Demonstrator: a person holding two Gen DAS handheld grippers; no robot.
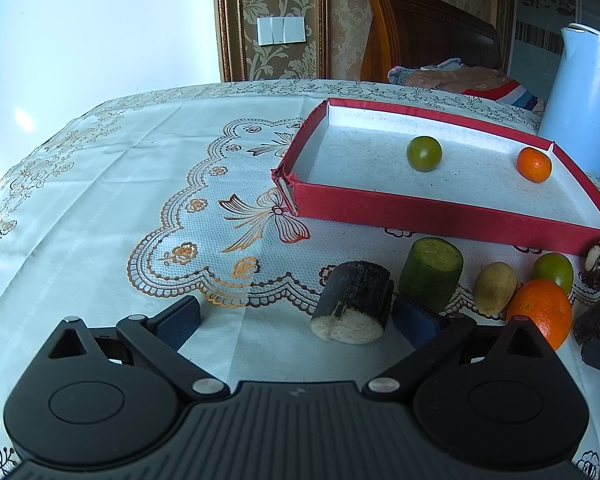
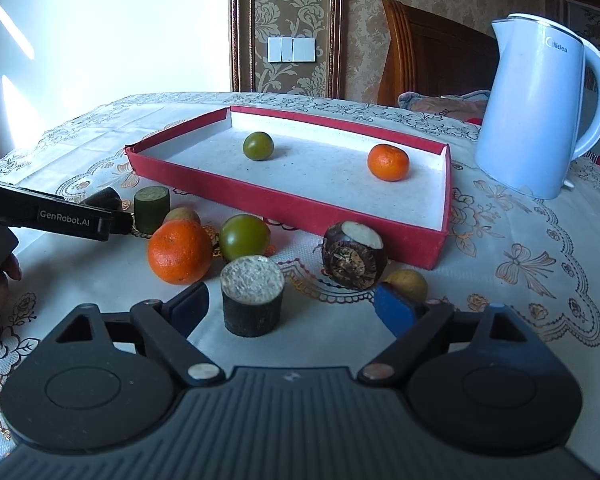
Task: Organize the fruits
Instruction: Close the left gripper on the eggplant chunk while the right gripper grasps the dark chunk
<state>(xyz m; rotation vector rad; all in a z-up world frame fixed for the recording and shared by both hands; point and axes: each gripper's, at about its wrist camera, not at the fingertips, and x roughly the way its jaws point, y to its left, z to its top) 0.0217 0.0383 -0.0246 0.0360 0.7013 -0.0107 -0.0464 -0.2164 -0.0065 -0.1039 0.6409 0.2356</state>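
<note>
Both grippers low over the table, jaws wide, nothing held.

Left gripper level, fingers spread either side of a dark cut cane piece lying on the tablecloth, not touching. Right gripper likewise spread around an upright dark stump. Red tray sits toward the table's far edge, holding a green fruit mid-floor and a small orange near its right wall. Along the tray's near wall: large orange, green tomato, potato. White kettle beside the tray's right end.
</note>
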